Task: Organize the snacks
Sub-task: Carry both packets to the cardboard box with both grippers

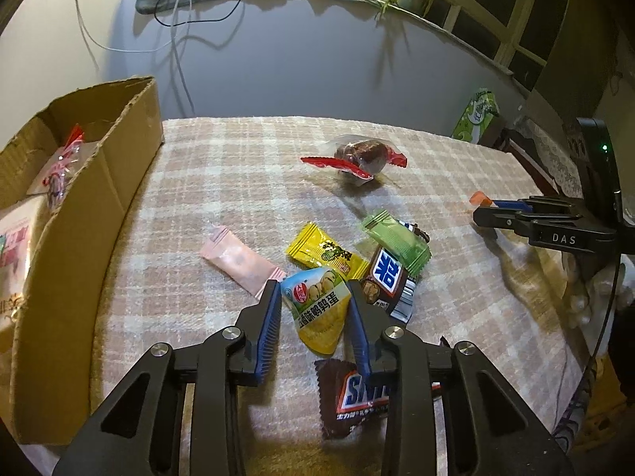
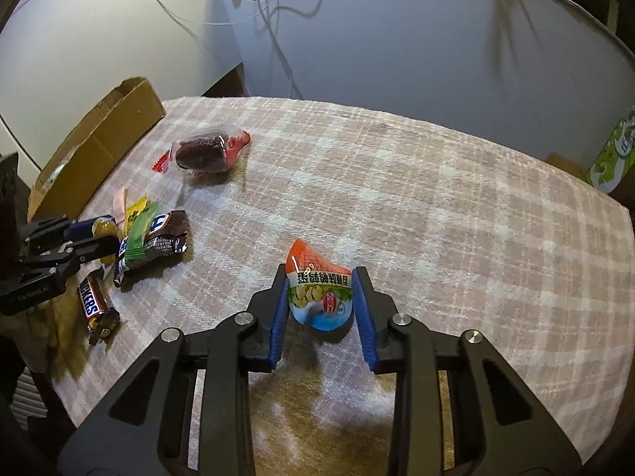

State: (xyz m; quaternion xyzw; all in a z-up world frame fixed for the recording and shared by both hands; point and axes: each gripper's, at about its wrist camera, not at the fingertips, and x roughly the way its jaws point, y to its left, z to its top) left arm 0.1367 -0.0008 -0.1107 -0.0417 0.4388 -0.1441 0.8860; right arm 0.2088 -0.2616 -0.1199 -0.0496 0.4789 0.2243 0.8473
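Note:
My left gripper point(image 1: 313, 289) is shut on a yellow-and-blue quail egg packet point(image 1: 319, 309), held over a pile of snacks: a pink packet point(image 1: 240, 263), a yellow packet point(image 1: 325, 254), a green packet point(image 1: 397, 240) and two Snickers bars point(image 1: 391, 281) point(image 1: 353, 396). My right gripper point(image 2: 320, 281) is shut on an orange-and-blue quail egg packet point(image 2: 319, 293) above the plaid tablecloth point(image 2: 436, 198). A clear-wrapped dark date snack point(image 1: 359, 156) lies further back; it also shows in the right wrist view point(image 2: 204, 152).
An open cardboard box point(image 1: 95, 182) with several packets inside stands at the left table edge. A green tissue pack point(image 1: 476, 117) sits off the far right corner. A wall with cables rises behind the table.

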